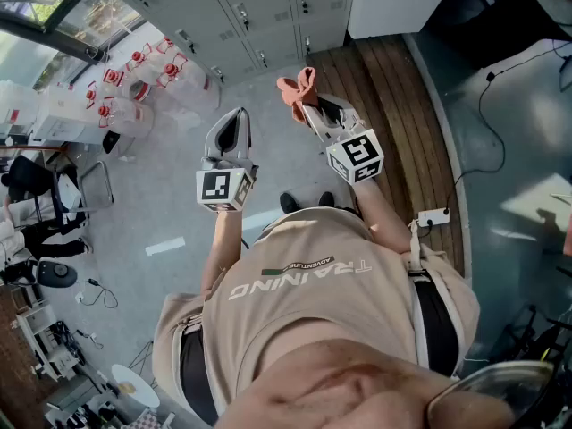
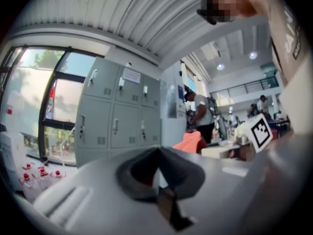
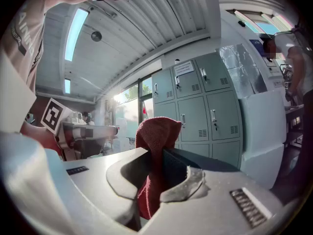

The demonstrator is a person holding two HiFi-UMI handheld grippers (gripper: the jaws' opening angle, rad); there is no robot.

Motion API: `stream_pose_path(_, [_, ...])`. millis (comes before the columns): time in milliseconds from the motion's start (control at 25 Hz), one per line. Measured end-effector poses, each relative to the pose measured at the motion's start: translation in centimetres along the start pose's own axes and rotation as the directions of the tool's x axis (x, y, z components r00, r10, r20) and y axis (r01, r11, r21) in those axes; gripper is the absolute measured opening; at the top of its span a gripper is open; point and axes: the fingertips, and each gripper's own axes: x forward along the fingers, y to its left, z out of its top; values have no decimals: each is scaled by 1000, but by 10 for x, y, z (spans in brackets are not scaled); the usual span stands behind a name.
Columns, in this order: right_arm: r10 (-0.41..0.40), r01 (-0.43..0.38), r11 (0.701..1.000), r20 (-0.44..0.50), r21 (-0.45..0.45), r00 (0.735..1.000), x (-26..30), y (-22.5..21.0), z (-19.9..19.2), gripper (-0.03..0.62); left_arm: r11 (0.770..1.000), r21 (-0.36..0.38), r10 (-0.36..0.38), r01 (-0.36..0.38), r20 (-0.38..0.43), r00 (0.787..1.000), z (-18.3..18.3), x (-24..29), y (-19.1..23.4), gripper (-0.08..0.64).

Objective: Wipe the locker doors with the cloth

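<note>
My right gripper (image 1: 308,107) is shut on a red-orange cloth (image 1: 298,86), which bunches up above its jaws; in the right gripper view the cloth (image 3: 155,146) stands pinched between them. My left gripper (image 1: 234,125) is held beside it, shut with nothing in it; in the left gripper view its jaws meet at a closed tip (image 2: 157,153). The grey locker doors (image 1: 259,12) stand ahead, some way from both grippers. They also show in the left gripper view (image 2: 117,114) and in the right gripper view (image 3: 203,106).
Clear water bottles with red caps (image 1: 134,79) crowd the floor left of the lockers. A white cabinet (image 1: 398,3) stands right of them. A wooden strip of floor (image 1: 402,123) runs on the right with a socket box (image 1: 433,217) and cable. People stand in the background (image 2: 200,114).
</note>
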Motion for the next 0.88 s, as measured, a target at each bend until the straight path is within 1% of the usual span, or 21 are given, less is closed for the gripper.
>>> stream_pose_path(120, [-11,11,1000,-27,9,1000,-8,10,-2,44,999,-36,-22,21,-22,1000,-3,-12,-5,3])
stream_pose_path(240, [-21,22,999,-38,26,999,-9,16,1,44,997,-51,-52,50,-36,998,0,-15,-8,3])
stream_pose_path(360, [-13,14,1000,-49,21,999,-8,20,2,44,996,-63,-71,69,-24,997,5,-13,-6,3])
stream_pose_path(480, [-23,24,1000,-60,13,998,-7,20,4,44,993,-82,-83,81,-15,996,8,-11,-1,3])
stream_pose_path(600, [-31,32,999,-62,11,998,0,18,9,44,993,-77,-95,95,-3,995,11,-8,7,3])
stream_pose_path(760, [-25,25,1000,-63,-3,998,17,26,16,44,993,-77,-92,94,24,995,25,-7,25,3])
stream_pose_path(880, [-31,30,999,-81,-16,996,28,35,11,44,991,-85,-99,102,39,994,27,-8,37,3])
